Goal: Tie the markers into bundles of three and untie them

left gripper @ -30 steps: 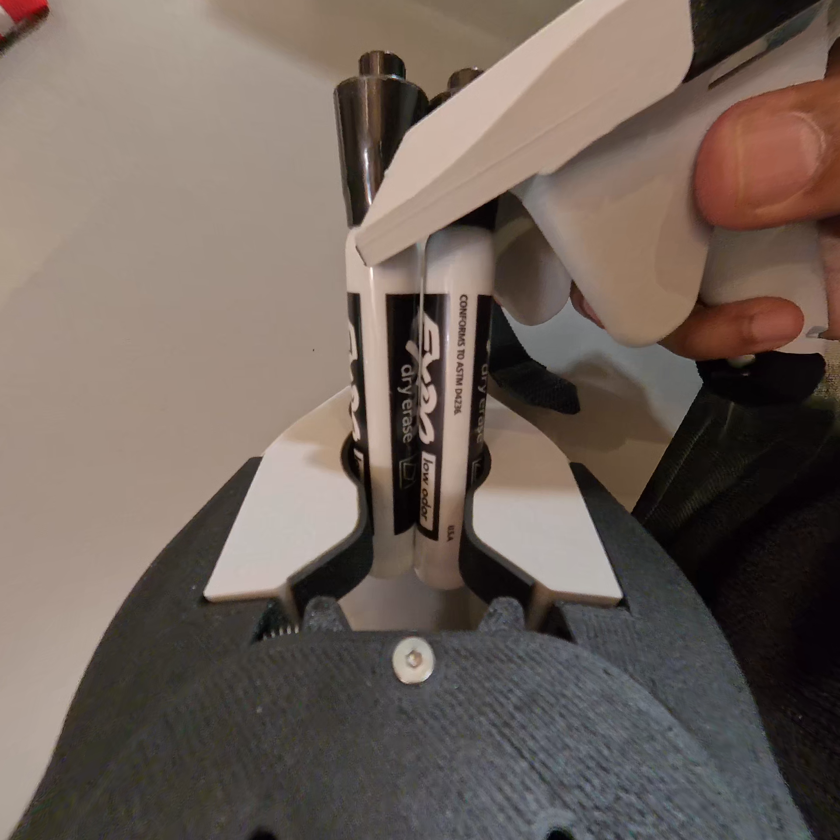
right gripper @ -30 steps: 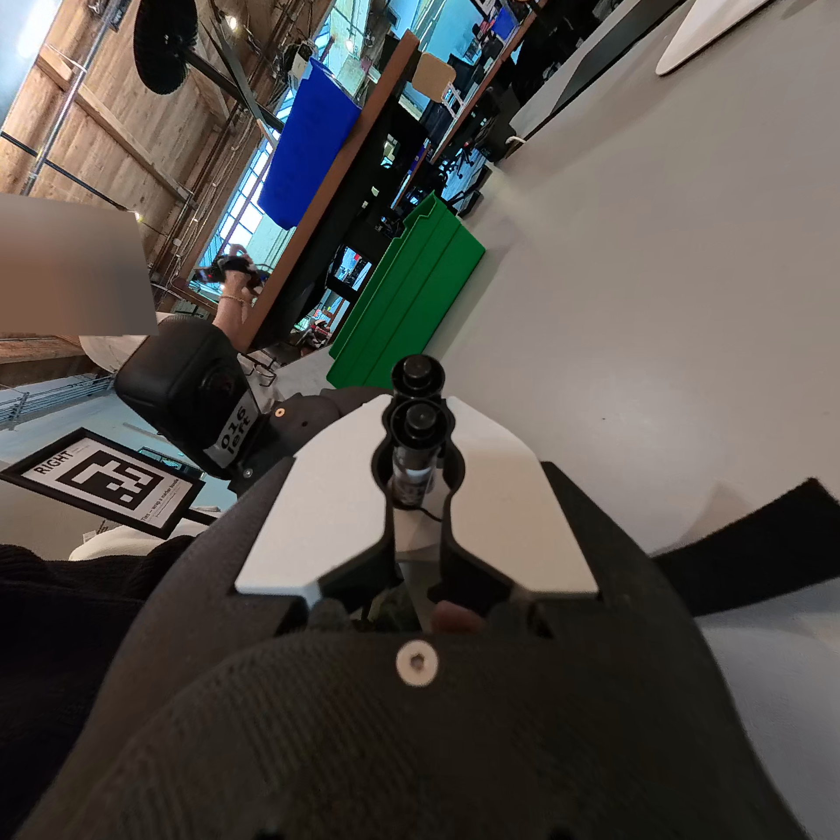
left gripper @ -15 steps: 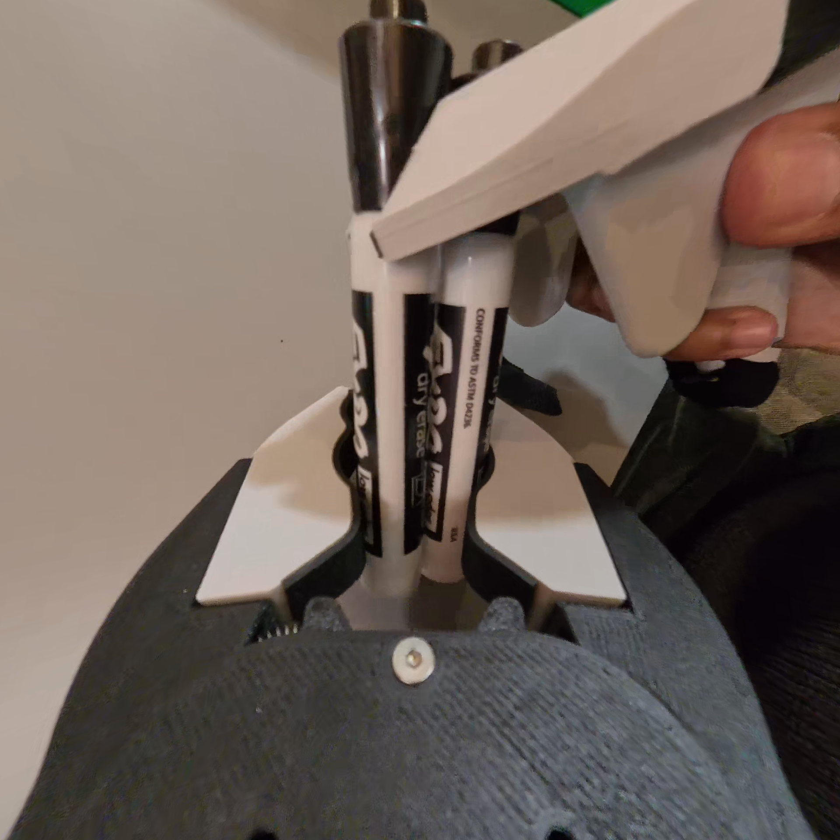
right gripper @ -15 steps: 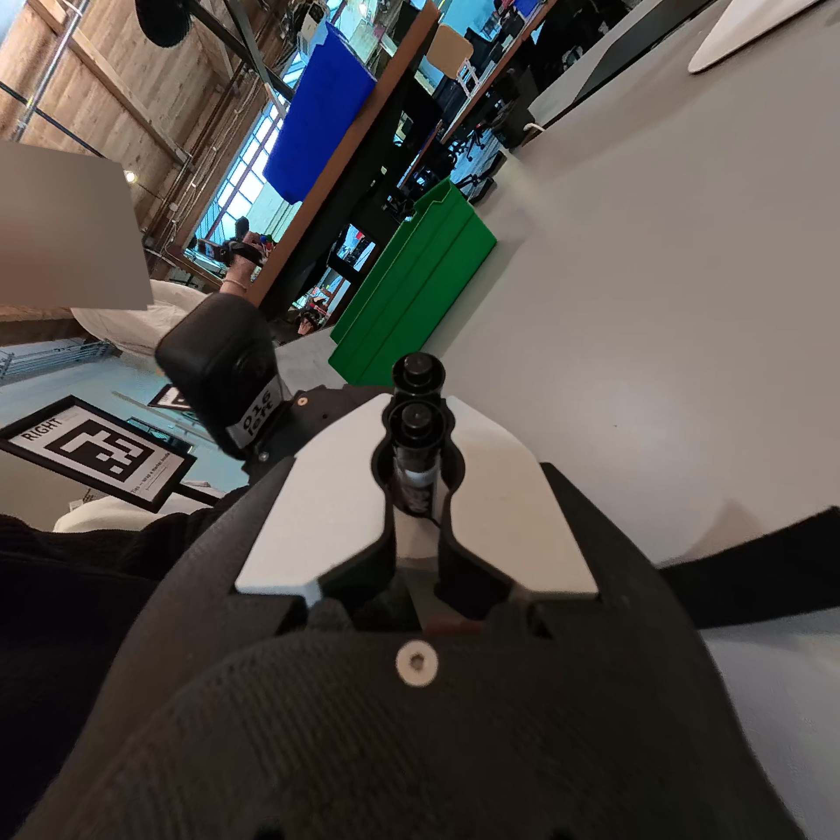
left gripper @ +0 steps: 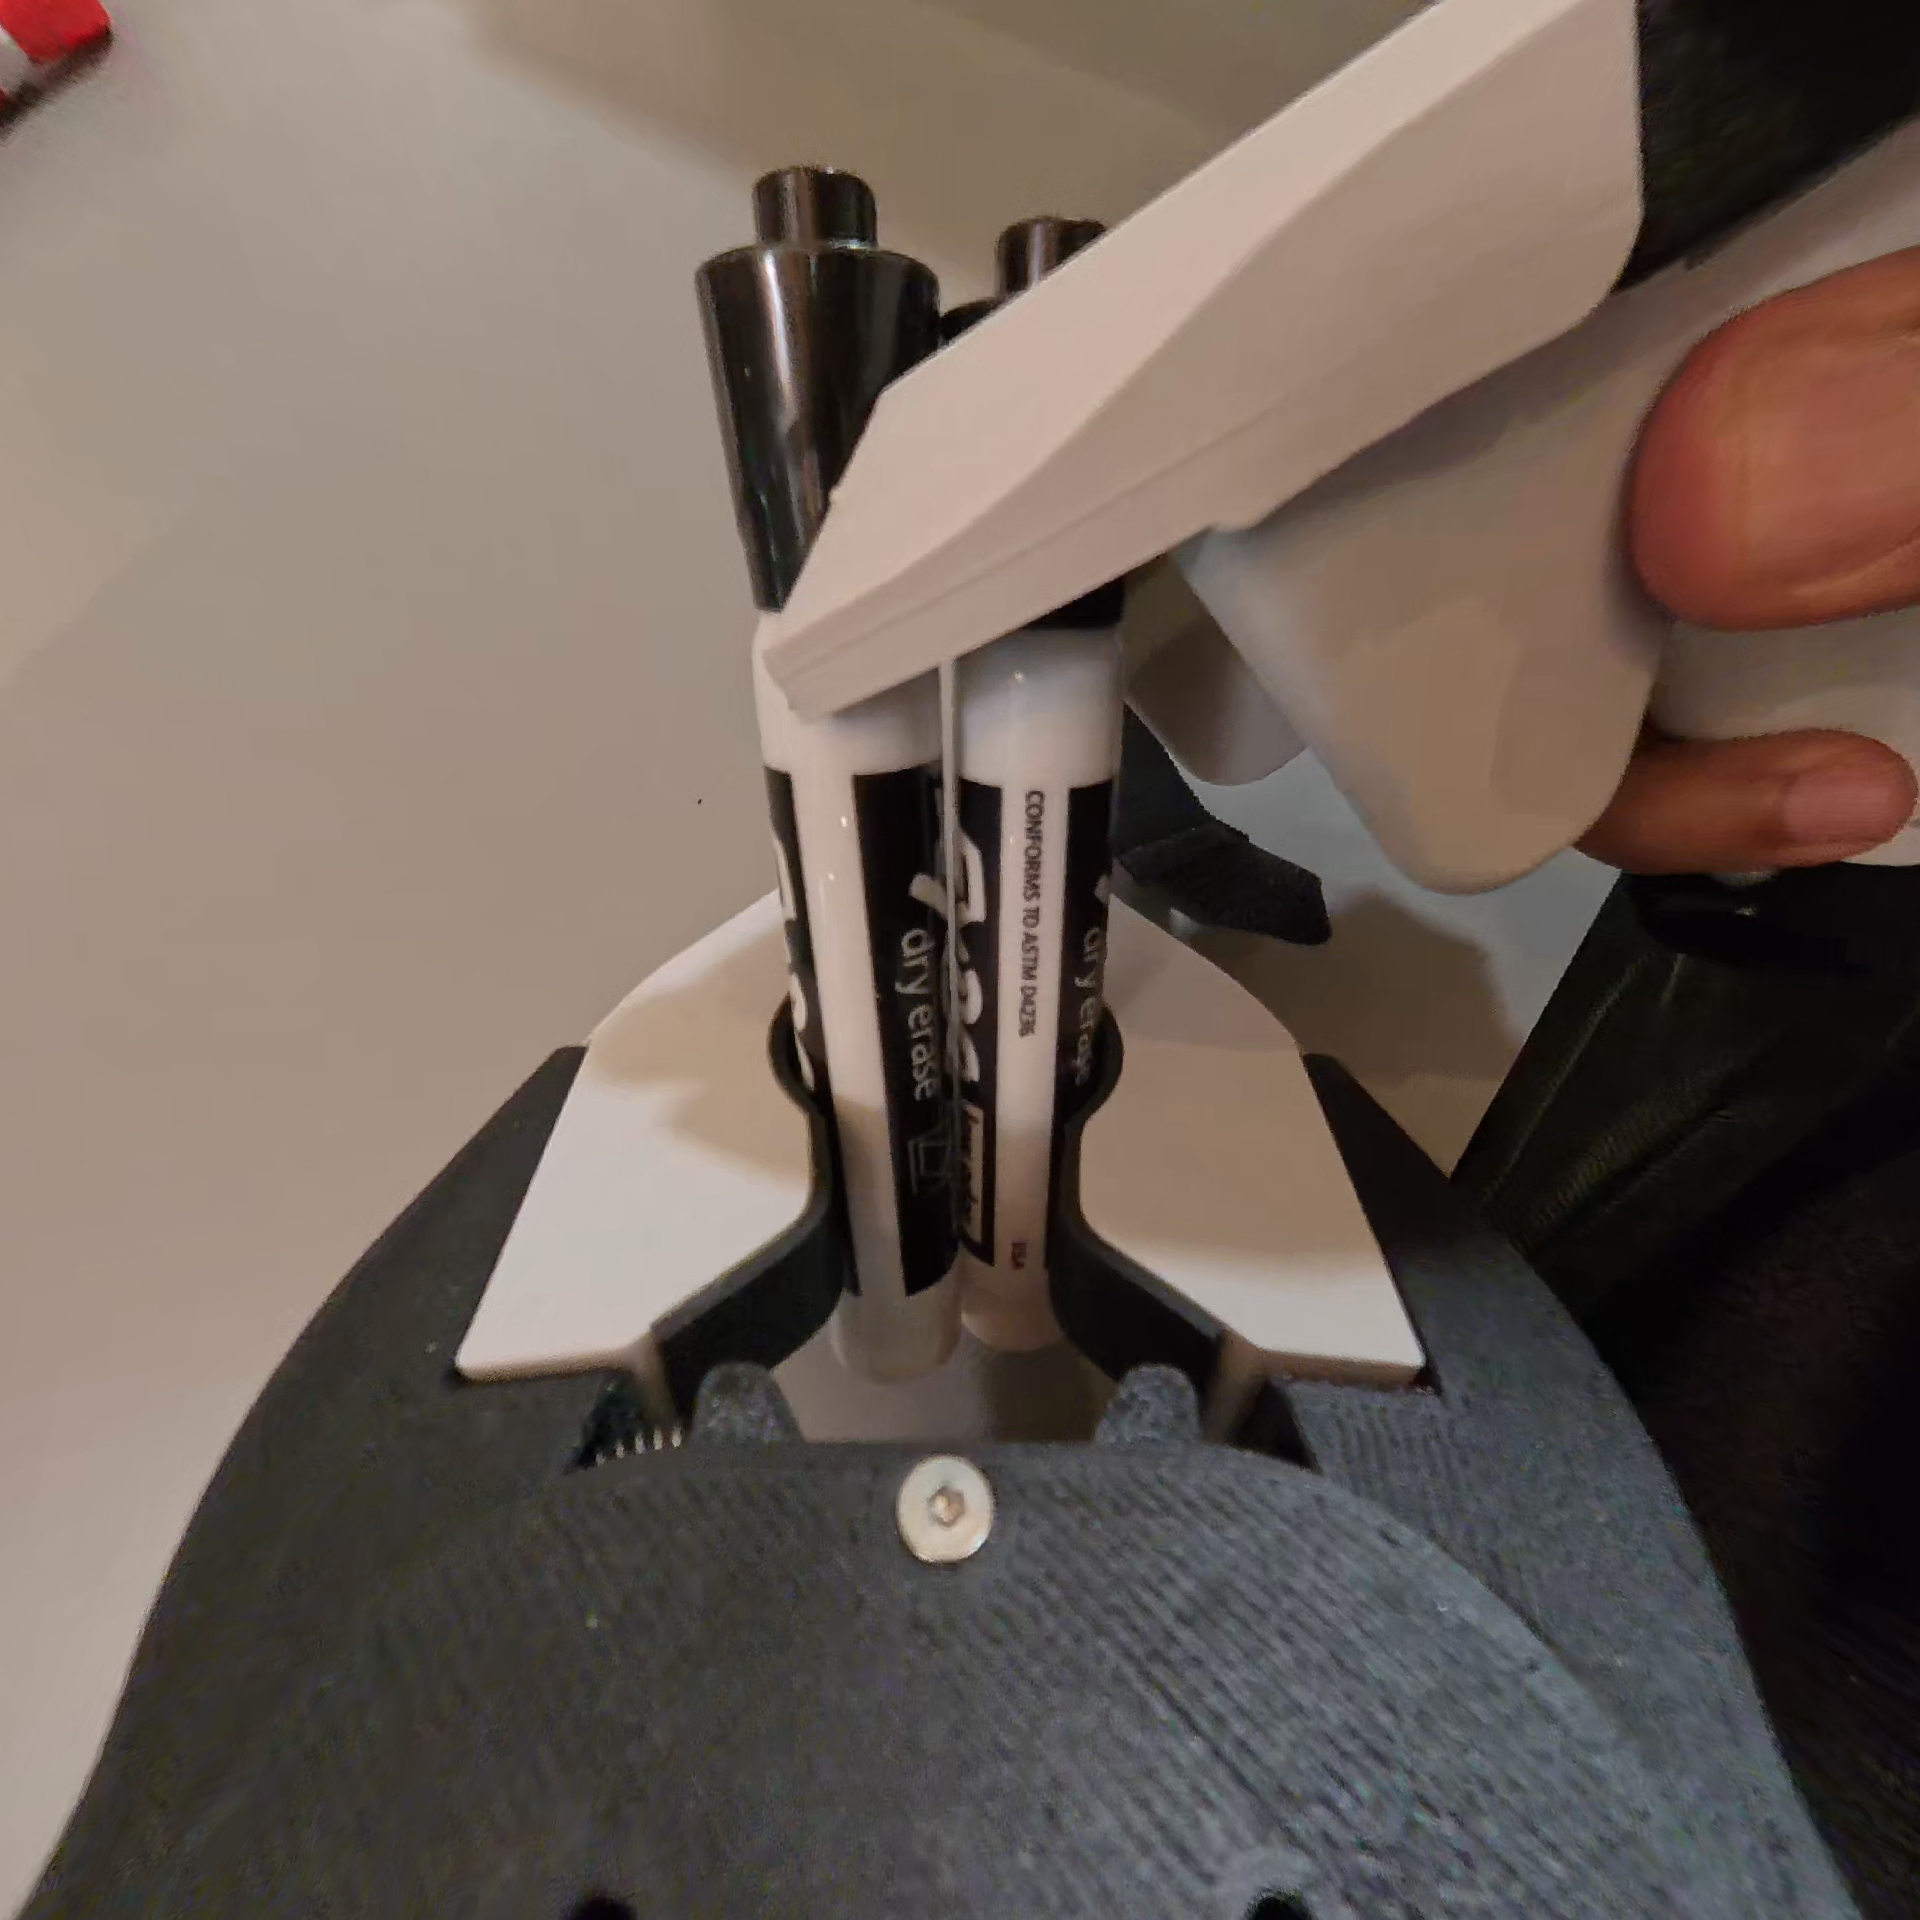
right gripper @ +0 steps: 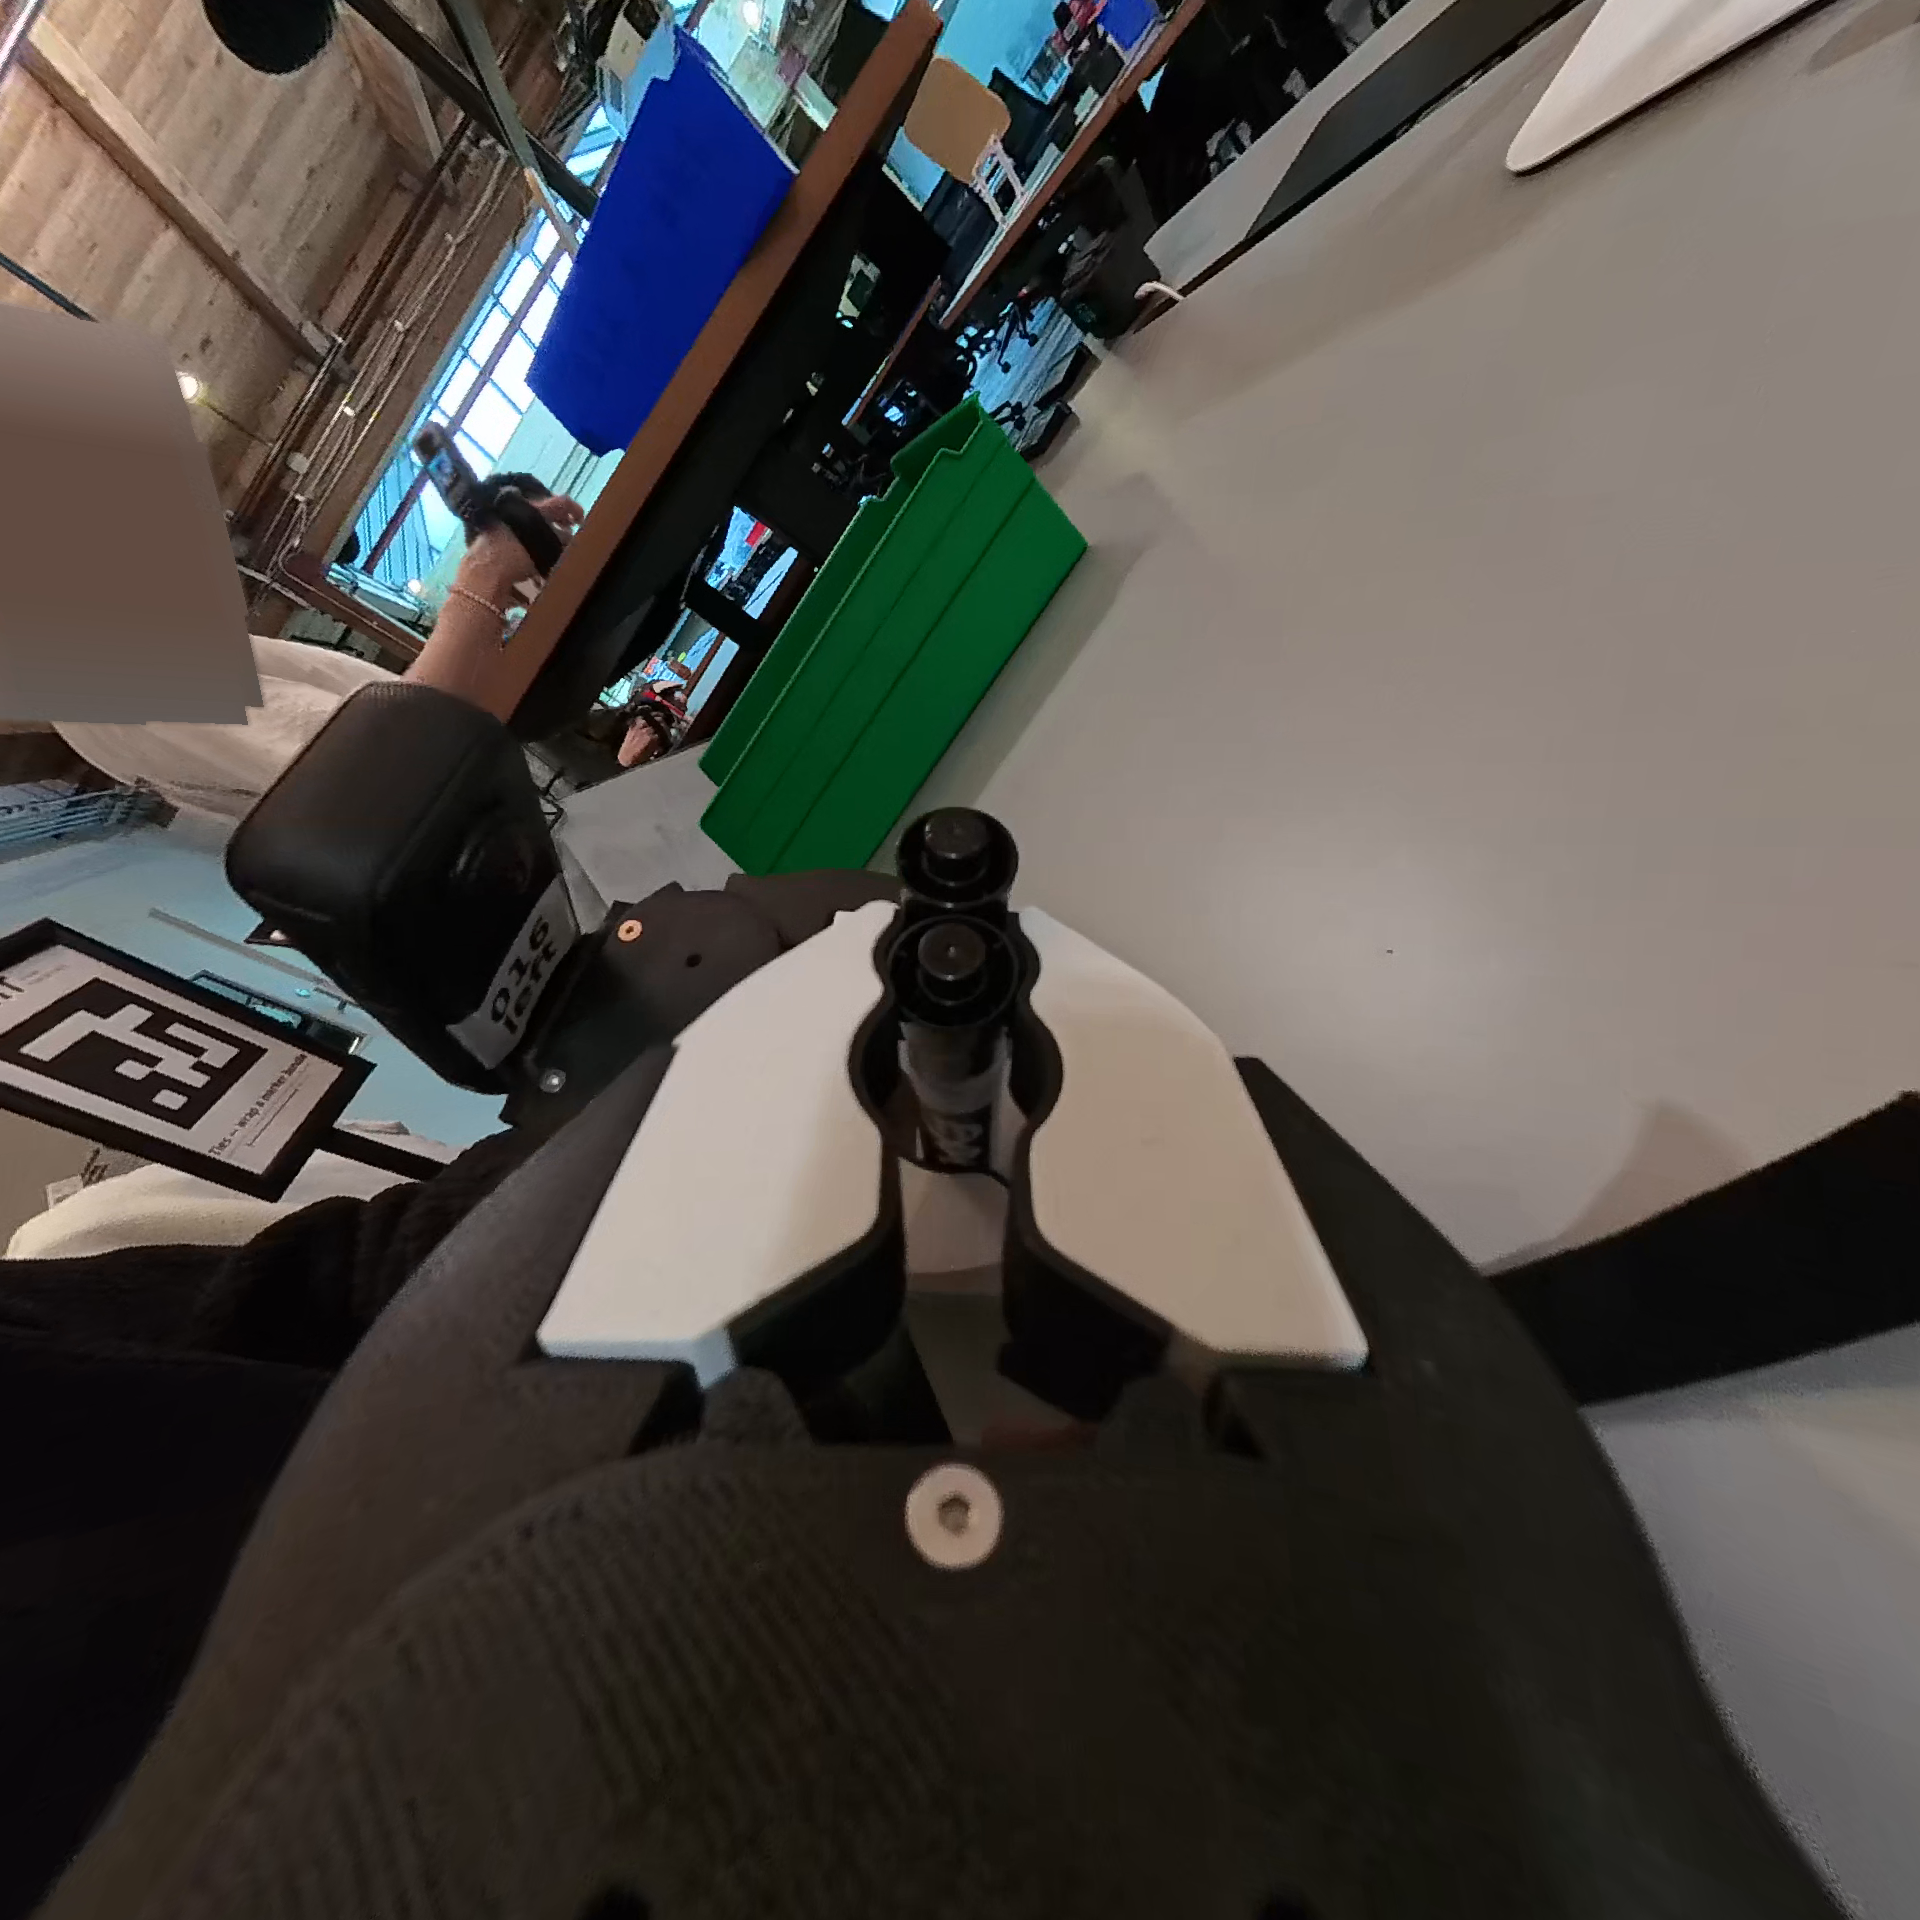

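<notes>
Both sets of jaws are clamped on the markers (left gripper: 935, 935), held upright above the bench (left gripper: 312, 623): left gripper (left gripper: 945, 1049) low, right gripper (right gripper: 956, 1049) near the caps. No tie visibly wraps them; a black strap (right gripper: 1704, 1247) lies on the bench, so bundling looks unfinished.

Markers (left gripper: 940, 997): side by side in a bundle, barrel ends between the fingers of the left gripper (left gripper: 945, 1049), caps pointing away.
Right gripper (left gripper: 1195, 416): comes in from the right — its fingers cross the bundle where caps meet barrels.
Thin band (left gripper: 948, 790): runs from that finger edge down between the two front barrels.
Table (right gripper: 1507, 675): beneath both grippers.
Tray (right gripper: 894, 665): on the table, beyond the caps — near its far edge.
</notes>
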